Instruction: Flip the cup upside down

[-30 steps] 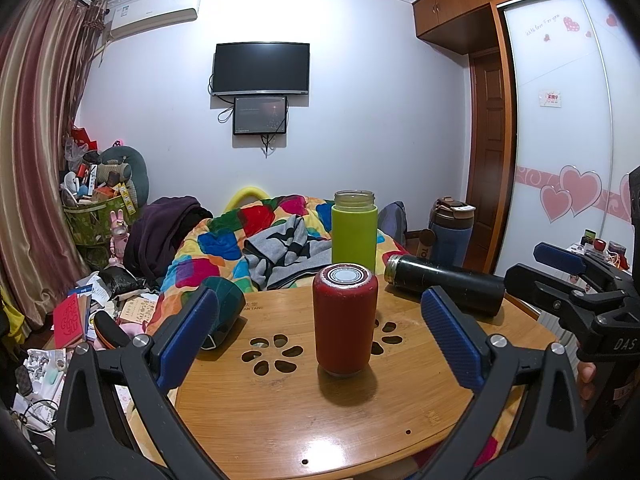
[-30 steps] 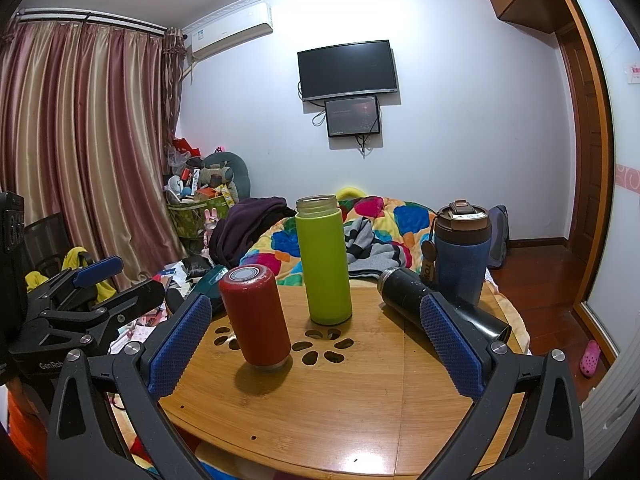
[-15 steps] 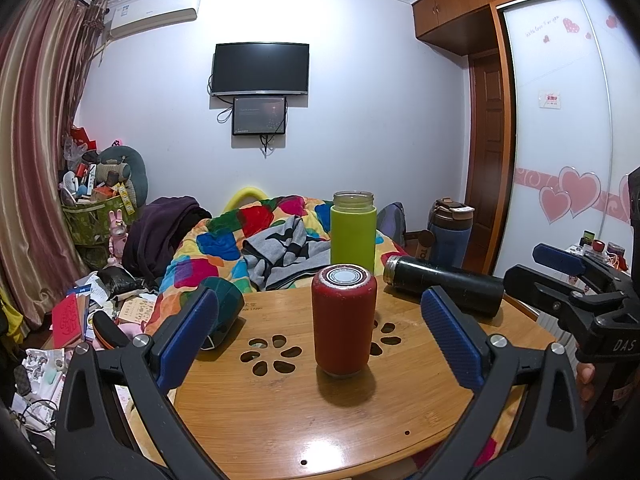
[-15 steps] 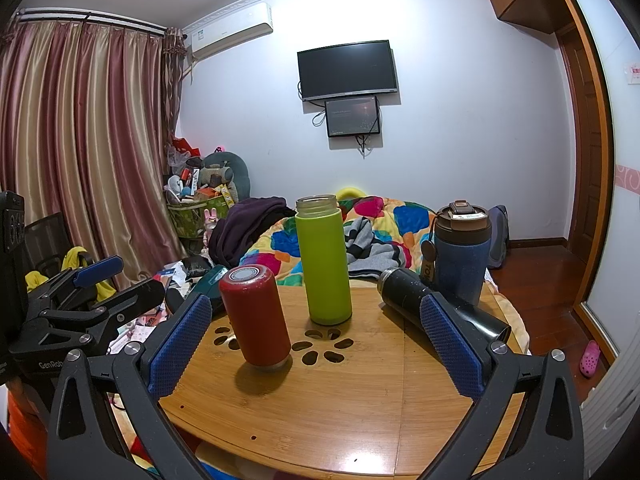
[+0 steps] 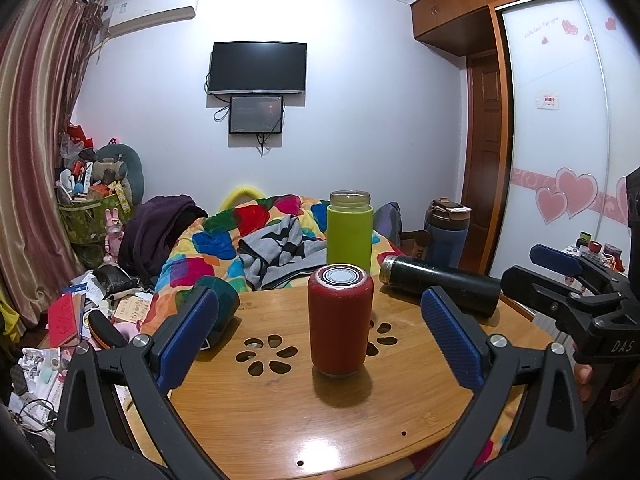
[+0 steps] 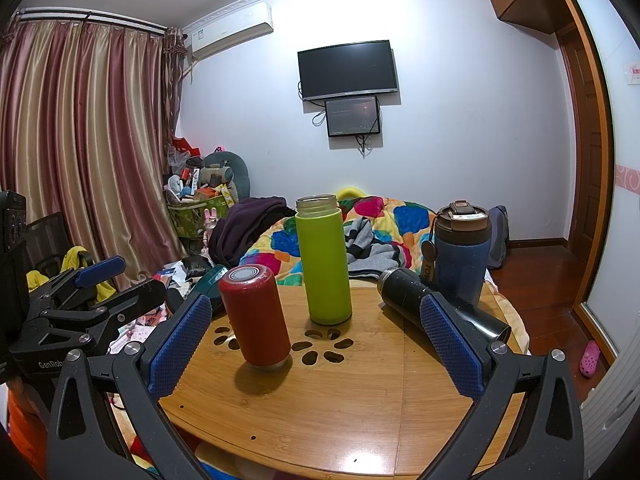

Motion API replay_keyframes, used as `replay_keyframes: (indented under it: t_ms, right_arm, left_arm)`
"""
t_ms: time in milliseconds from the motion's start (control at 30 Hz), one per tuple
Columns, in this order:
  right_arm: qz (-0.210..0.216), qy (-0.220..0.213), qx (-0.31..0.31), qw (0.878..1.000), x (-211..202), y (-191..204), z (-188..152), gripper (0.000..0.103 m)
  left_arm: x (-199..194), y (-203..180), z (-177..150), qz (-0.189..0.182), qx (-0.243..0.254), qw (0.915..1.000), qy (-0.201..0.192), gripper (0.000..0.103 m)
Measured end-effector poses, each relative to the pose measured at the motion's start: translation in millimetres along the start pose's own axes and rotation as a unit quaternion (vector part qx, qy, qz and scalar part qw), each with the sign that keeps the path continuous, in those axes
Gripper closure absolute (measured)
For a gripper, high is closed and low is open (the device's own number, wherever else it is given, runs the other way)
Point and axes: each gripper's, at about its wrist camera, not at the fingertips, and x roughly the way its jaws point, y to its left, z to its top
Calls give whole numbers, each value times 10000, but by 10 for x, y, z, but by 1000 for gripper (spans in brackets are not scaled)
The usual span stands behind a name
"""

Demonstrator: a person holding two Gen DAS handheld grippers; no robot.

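The red cup [image 5: 340,322] stands in the middle of the round table [image 5: 280,412] with a ringed flat end up, so it may be flipped already or not, and both the left gripper [image 5: 320,334] and right gripper [image 6: 316,346] wait wide open, holding nothing.

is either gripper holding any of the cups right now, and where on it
Nothing is held. The left gripper and right gripper are both open, short of the red cup, which stands free on the table.

A round bamboo table [image 5: 280,420] bears red cup [image 5: 340,322], green bottle [image 5: 349,234], black flask [image 5: 440,290], blue tumbler [image 6: 462,256].
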Motion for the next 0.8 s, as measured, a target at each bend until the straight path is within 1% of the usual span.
replay_keyframes:
  t_ms: [167,300,467,800]
  right_arm:
    - [-2,3,0,10000,-1,3,0,0]
    - [-4,3,3,10000,-1,2,1,0]
    - [1,3,4,10000,-1,2,0,0]
    - [-5,10,0,10000,-1,1,-3,0]
  left_arm:
    - [12,-17,6,-31,65,10000,8,0]
    - [3,-40,-8,47,113,9999,-17,0]
    - [8,-40,-13,51,55,10000,-3,0]
    - [18,-49,-23,-34,57,10000,31,0]
